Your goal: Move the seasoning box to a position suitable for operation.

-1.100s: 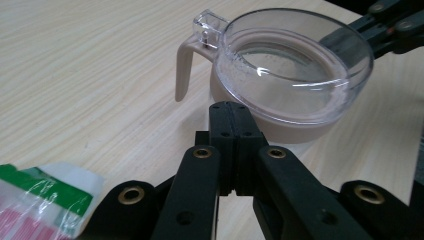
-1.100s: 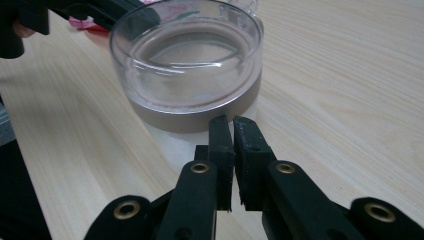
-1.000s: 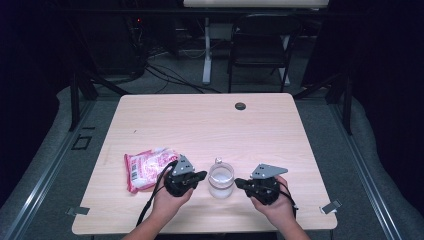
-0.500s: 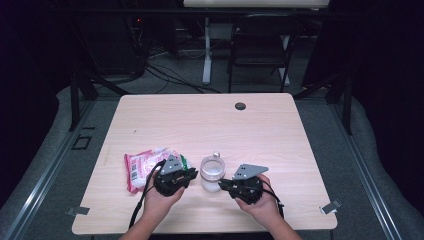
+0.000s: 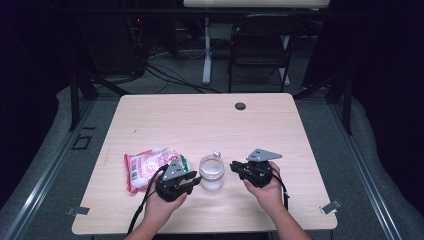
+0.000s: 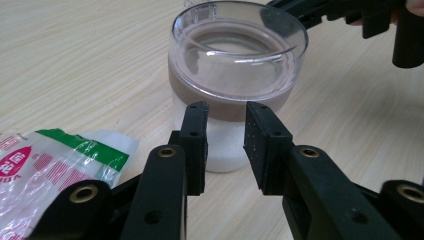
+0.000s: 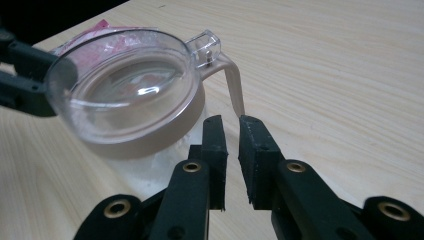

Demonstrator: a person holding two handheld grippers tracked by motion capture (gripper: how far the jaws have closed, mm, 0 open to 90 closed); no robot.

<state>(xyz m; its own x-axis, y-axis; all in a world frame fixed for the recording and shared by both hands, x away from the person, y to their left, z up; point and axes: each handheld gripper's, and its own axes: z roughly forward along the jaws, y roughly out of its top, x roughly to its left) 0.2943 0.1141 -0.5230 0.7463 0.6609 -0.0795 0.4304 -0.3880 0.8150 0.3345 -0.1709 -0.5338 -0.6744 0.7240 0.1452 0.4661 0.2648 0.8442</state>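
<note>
A clear jar (image 5: 212, 172) with a tan collar and a transparent lid stands upright on the surface (image 5: 210, 125), between the two tools and half full of white grains. The left tool (image 6: 225, 137) has its jaws slightly apart, empty, pointed at the jar's side just ahead of it; to that tool's left lies a pink-and-white packet (image 6: 45, 170). The right tool (image 7: 231, 150) also has its jaws parted by a narrow gap, gripping nothing, and the jar's thin tan handle (image 7: 234, 85) hangs just beyond its tips. Judging from this, the likely risk is that neither gap is wide enough: the left jaws look far too narrow to take the jar's body, so pushing forward would shove or tip it toward the right tool. A pinch on the slender handle alone could let the jar swing or slip, and the hinged lid might pop open and spill the grains.
</note>
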